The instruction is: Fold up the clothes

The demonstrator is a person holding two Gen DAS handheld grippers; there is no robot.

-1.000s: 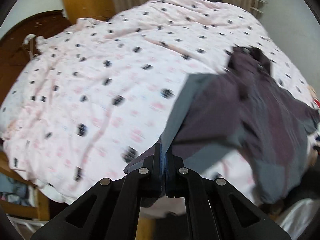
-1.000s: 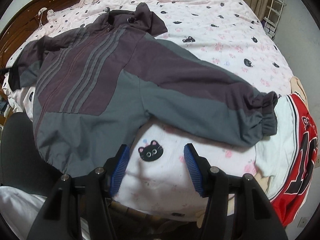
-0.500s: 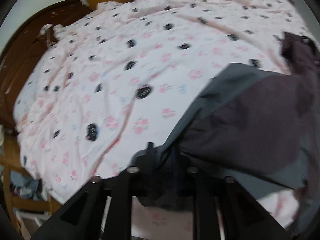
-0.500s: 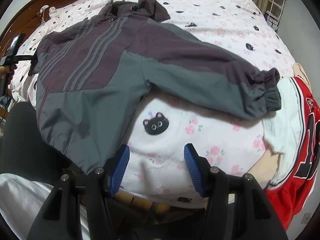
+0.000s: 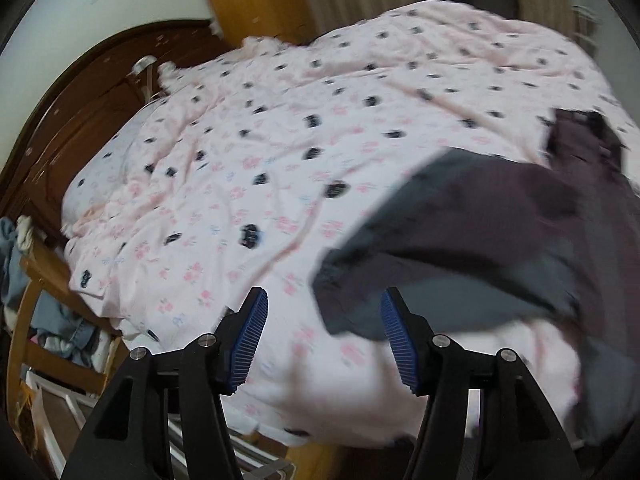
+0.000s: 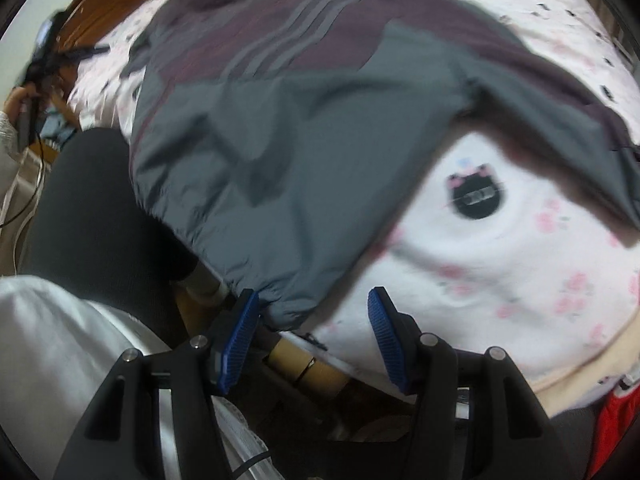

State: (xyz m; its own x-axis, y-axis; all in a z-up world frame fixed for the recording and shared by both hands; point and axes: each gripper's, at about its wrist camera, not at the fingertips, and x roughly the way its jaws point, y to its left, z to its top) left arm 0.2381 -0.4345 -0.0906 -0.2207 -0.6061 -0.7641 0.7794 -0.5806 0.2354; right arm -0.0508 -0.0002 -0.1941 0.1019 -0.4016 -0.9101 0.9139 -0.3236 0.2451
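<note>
A grey and maroon striped jacket (image 6: 288, 120) lies spread on the pink cat-print quilt (image 5: 280, 160). In the left wrist view its sleeve (image 5: 460, 248) rests on the quilt, the cuff end lying just beyond my open left gripper (image 5: 324, 336), free of the blue pads (image 5: 250, 336). In the right wrist view my right gripper (image 6: 312, 332) is open at the bed's near edge, with the jacket's bottom hem (image 6: 280, 308) hanging between its fingertips, near the left pad. The other sleeve (image 6: 560, 128) runs off to the right.
A red and white jersey (image 6: 616, 432) shows at the bed's right corner. A wooden headboard (image 5: 80, 120) and a chair with clothes (image 5: 40, 300) stand left of the bed. A person's dark trouser leg (image 6: 92, 216) and white top (image 6: 60, 360) are beside the right gripper.
The left gripper has opened and let go of the sleeve cuff, which now lies on the quilt. The right gripper has moved left and closer, to the jacket's bottom hem.
</note>
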